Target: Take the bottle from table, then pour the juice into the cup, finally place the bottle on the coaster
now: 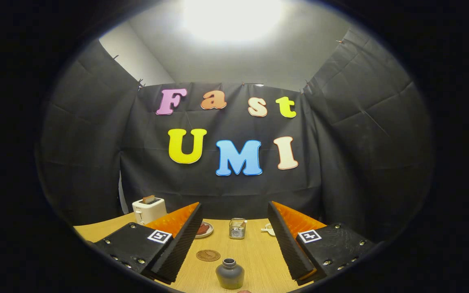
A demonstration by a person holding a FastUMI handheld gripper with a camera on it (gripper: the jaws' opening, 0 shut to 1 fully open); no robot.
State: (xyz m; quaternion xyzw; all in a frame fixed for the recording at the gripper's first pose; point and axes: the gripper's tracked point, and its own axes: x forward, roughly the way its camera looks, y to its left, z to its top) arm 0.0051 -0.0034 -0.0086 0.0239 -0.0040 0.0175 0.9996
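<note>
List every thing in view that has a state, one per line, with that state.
gripper: open, fingers wide apart, touching nothing
bottle: upright on the table between the fingers, uncapped
coaster: flat, bare, ahead of the bottle
glass cup: upright beyond the coaster
toaster: a slice sticks up from its slot
plate: holds some food

gripper [234, 244] fingers wide apart, dark bottle [230, 274] upright between them, untouched, coaster [208, 255] just beyond
</note>
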